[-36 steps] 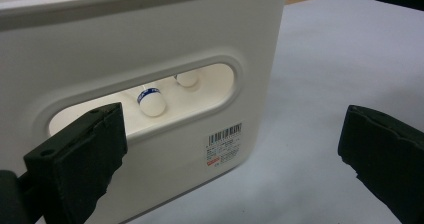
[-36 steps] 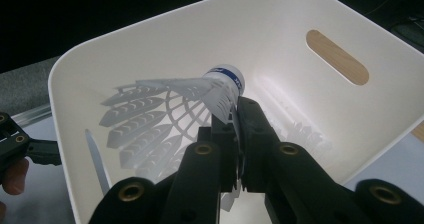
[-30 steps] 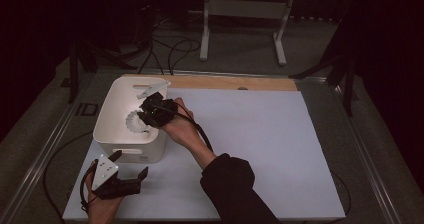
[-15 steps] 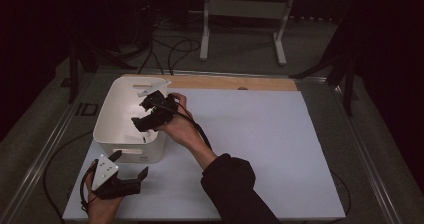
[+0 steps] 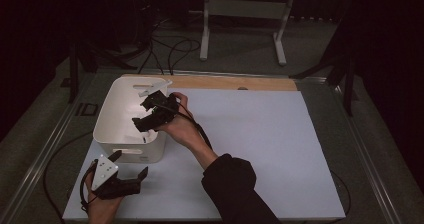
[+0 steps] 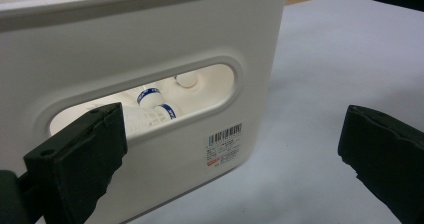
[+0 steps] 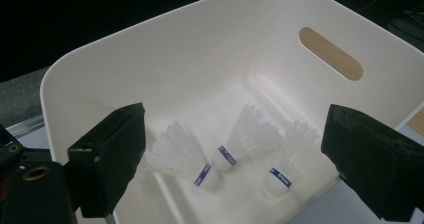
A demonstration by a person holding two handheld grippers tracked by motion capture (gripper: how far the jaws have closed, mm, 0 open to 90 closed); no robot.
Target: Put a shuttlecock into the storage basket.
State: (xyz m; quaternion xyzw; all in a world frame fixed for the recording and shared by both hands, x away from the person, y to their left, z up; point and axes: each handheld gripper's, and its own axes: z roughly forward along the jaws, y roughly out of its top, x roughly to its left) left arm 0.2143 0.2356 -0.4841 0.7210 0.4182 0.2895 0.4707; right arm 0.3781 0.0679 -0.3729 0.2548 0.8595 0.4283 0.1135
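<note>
A white bin (image 5: 116, 113) stands at the left of the table. Three white shuttlecocks with blue bands lie on its floor: one on the left (image 7: 186, 160), one in the middle (image 7: 246, 136), one on the right (image 7: 294, 160). My right gripper (image 5: 145, 115) hangs over the bin's near right corner and points down into it. The right gripper (image 7: 241, 151) is open; its jaws have just been opening, with nothing between them. My left gripper (image 5: 129, 165) rests open on the table just before the bin's front wall (image 6: 150, 44). Through the handle slot a shuttlecock (image 6: 156, 108) shows.
A pale sheet (image 5: 260, 144) covers the table, with a wooden strip (image 5: 235, 83) along its far edge. A barcode label (image 6: 225, 143) is stuck on the bin's front wall. A metal stand (image 5: 245, 14) and cables (image 5: 170, 49) lie on the floor beyond.
The right gripper's jaws have spread apart over the bin. Both hands have stayed where they were.
</note>
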